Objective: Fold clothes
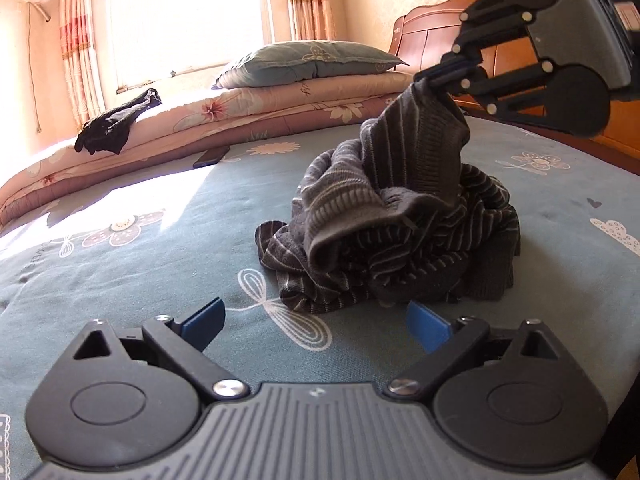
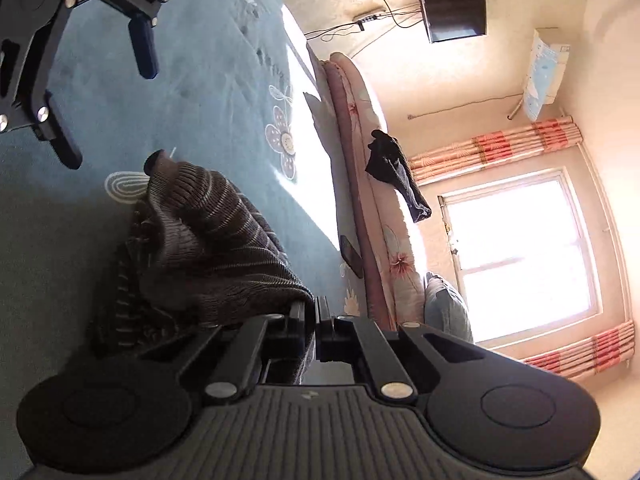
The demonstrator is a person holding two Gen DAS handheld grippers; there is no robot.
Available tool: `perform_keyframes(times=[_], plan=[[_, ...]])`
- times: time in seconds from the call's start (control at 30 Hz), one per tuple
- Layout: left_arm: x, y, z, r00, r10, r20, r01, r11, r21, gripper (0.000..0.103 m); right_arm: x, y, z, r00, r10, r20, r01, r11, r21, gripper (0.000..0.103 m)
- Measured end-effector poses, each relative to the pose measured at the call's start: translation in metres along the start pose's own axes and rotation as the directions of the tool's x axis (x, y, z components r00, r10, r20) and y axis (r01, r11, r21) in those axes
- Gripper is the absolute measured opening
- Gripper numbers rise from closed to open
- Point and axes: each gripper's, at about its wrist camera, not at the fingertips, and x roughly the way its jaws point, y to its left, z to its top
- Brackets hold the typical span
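A dark grey striped knit sweater [image 1: 400,216] lies crumpled in a heap on the blue-grey flowered bedsheet [image 1: 160,240]. My right gripper [image 1: 428,76] comes in from the upper right, shut on a pinch of the sweater's edge and holding that part up in a peak above the heap. The right wrist view is rolled sideways; there the right gripper [image 2: 310,312] has its jaws together on the sweater [image 2: 208,240], which hangs away from them. My left gripper [image 1: 316,320] is open just in front of the heap with nothing between its fingers; the left gripper [image 2: 106,104] is also at the upper left.
A folded floral quilt [image 1: 280,104] with a pillow [image 1: 312,60] lies along the far side of the bed, a black garment [image 1: 116,124] draped on it. A dark phone [image 1: 211,157] rests beside the quilt. A wooden headboard [image 1: 432,36] stands behind at the right.
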Motion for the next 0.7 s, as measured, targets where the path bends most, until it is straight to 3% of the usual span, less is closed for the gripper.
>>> perform_keyframes(times=[0.13, 0.27, 0.37, 0.4, 0.53, 0.6, 0.7], plan=[[0.018, -0.013, 0.008, 0.997, 0.050, 0.061, -0.056, 0.993, 0.102, 0.097, -0.006, -0.037, 0.000, 1.000, -0.011, 0.007, 0.010, 0.988, 0.156, 0.005], [0.051, -0.020, 0.009, 0.992, 0.104, 0.073, -0.116, 0.977, 0.177, 0.095, -0.006, -0.055, -0.003, 1.000, 0.016, 0.007, -0.017, 0.971, 0.238, 0.004], [0.067, -0.020, 0.012, 0.989, 0.121, 0.083, -0.135, 0.973, 0.188, 0.079, -0.001, -0.058, -0.006, 0.999, 0.045, -0.001, -0.043, 0.961, 0.271, 0.004], [0.070, -0.017, 0.014, 0.988, 0.127, 0.088, -0.141, 0.974, 0.177, 0.067, 0.002, -0.058, -0.008, 0.998, 0.056, -0.004, -0.053, 0.959, 0.278, 0.004], [0.073, -0.001, 0.022, 0.980, 0.166, 0.114, -0.179, 0.977, 0.113, 0.037, 0.006, -0.046, -0.020, 0.996, 0.086, -0.037, -0.074, 0.963, 0.258, 0.005], [0.071, 0.007, 0.026, 0.976, 0.184, 0.119, -0.197, 0.975, 0.106, 0.029, 0.010, -0.038, -0.027, 0.993, 0.102, -0.059, -0.085, 0.966, 0.245, 0.005], [0.069, 0.016, 0.033, 0.976, 0.184, 0.112, -0.195, 0.976, 0.097, 0.026, 0.017, -0.020, -0.036, 0.989, 0.125, -0.082, -0.105, 0.971, 0.216, 0.005]])
